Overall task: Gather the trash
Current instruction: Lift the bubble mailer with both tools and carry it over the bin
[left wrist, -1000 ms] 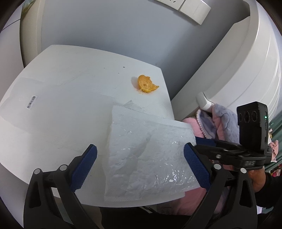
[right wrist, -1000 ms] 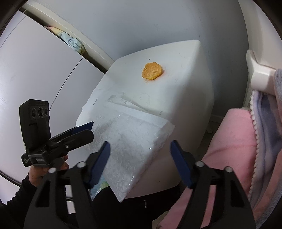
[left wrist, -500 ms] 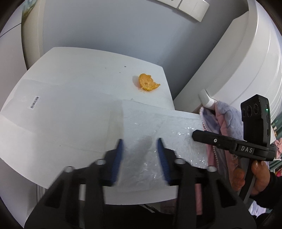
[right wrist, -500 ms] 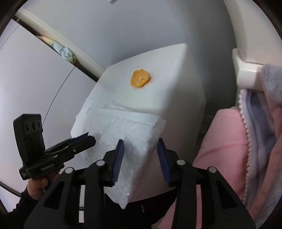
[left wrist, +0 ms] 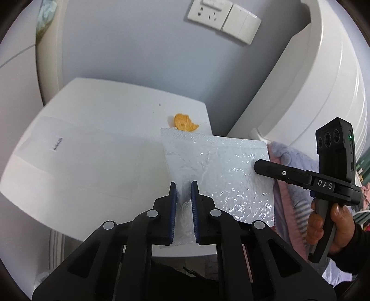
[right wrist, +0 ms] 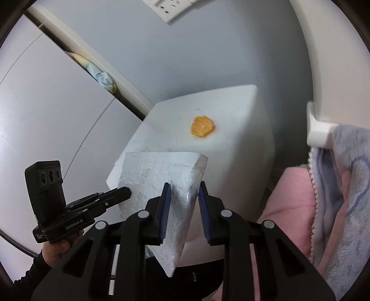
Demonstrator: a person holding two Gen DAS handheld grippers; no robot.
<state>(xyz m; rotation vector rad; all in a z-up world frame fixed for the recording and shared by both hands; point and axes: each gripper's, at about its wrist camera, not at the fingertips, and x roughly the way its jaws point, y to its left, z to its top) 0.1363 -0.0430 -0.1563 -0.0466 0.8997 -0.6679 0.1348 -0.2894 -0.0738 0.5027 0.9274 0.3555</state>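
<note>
A white bubble-wrap mailer bag (left wrist: 219,171) is lifted off the front right of a white table (left wrist: 111,120). My left gripper (left wrist: 183,185) is shut on its near edge. My right gripper (right wrist: 183,187) has its jaws narrowed around the bag (right wrist: 166,178), with a gap left on the right side. It also shows from the side in the left wrist view (left wrist: 256,165), at the bag's right edge. An orange peel (left wrist: 185,122) lies on the table behind the bag, also seen in the right wrist view (right wrist: 202,126).
A flat white plastic bag with a barcode label (left wrist: 57,143) lies on the table's left. A white rounded headboard (left wrist: 323,81) stands at right with pink and lilac blankets (right wrist: 323,196) below. A wall socket (left wrist: 208,14) is above.
Both grippers went from wide open to closed around the bubble-wrap bag. The bag has been lifted and pulled up from the table edge.
</note>
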